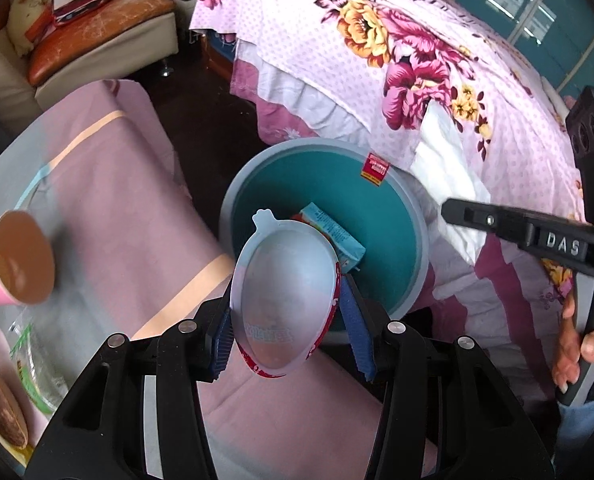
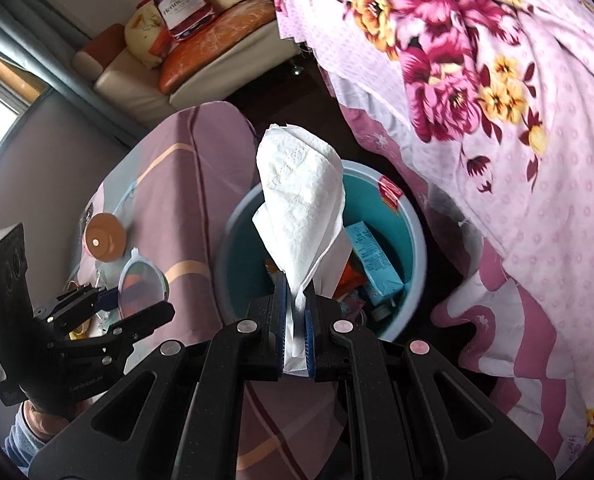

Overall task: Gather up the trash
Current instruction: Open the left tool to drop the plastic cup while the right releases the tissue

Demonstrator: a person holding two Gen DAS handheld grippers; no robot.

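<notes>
The trash bin (image 1: pixel 325 184), a teal bucket on the floor between the bench (image 1: pixel 129 184) and the bed (image 1: pixel 417 40), already holds a blue carton (image 1: pixel 337 236), so both loads hang by it for dropping. The left tongs (image 1: pixel 285 320) are clenched on a foil-lined lid (image 1: pixel 285 292), at the bin's near rim. The right tongs (image 2: pixel 295 312) pinch a white tissue (image 2: pixel 301 200) upright over the bin, likely next to go. A pink cup (image 1: pixel 13 260) lies on the bench, well left of the bin.
</notes>
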